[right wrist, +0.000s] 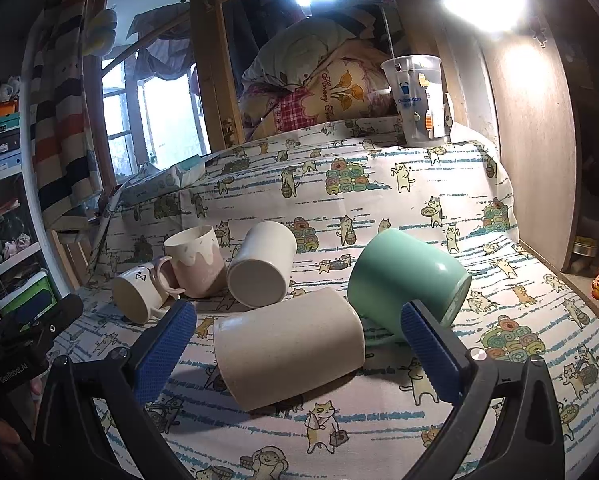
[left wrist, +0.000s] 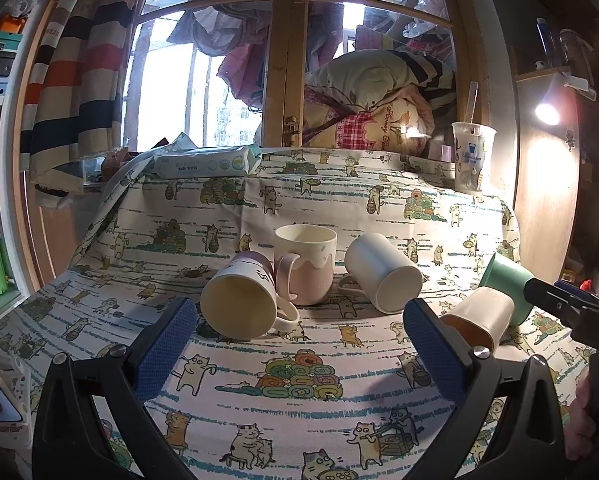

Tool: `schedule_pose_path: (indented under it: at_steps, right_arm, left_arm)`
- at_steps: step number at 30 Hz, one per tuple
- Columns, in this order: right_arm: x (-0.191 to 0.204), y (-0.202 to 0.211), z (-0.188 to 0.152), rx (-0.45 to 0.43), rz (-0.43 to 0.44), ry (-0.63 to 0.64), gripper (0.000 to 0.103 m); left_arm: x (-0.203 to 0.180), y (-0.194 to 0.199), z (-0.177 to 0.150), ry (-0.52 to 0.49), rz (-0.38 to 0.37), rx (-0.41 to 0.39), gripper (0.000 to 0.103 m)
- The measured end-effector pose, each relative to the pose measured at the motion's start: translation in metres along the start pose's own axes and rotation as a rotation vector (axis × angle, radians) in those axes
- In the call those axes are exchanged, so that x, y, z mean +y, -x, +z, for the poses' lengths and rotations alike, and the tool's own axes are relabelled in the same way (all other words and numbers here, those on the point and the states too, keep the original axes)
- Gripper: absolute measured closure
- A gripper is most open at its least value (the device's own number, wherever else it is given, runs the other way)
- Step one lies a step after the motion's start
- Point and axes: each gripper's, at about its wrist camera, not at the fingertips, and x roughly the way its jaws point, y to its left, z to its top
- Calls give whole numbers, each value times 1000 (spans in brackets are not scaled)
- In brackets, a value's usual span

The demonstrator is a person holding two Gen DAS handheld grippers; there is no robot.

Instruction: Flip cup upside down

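Observation:
Several cups lie on a cat-print cloth. A white mug lies on its side, mouth toward me, just ahead of my open left gripper. A pink-and-cream mug stands upright behind it. A white cup lies on its side, base toward me. A beige cup lies on its side between the fingers of my open right gripper. A green cup lies tilted beside it, against the right fingertip. Both also show in the left wrist view: beige cup, green cup.
A clear plastic cup with a straw stands at the back right. A pack of baby wipes lies at the back left. Bedding is piled behind the table. The right gripper's body shows at the right edge of the left wrist view.

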Motion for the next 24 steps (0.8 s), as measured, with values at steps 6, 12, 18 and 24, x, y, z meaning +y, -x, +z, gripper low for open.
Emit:
schedule_pose_path:
  at_steps: [6, 12, 18, 24]
  right_arm:
    - [3, 1, 0, -2, -3, 9, 0]
    - [3, 1, 0, -1, -4, 9, 0]
    - [3, 0, 0, 0, -4, 10, 0]
    - [4, 0, 0, -1, -3, 12, 0]
  left_arm:
    - [-2, -3, 1, -9, -6, 15, 0]
    - [-3, -3, 1, -11, -9, 8, 0]
    - [-4, -3, 0, -14, -14, 3, 0]
    - [-3, -2, -1, -13, -12, 6, 0]
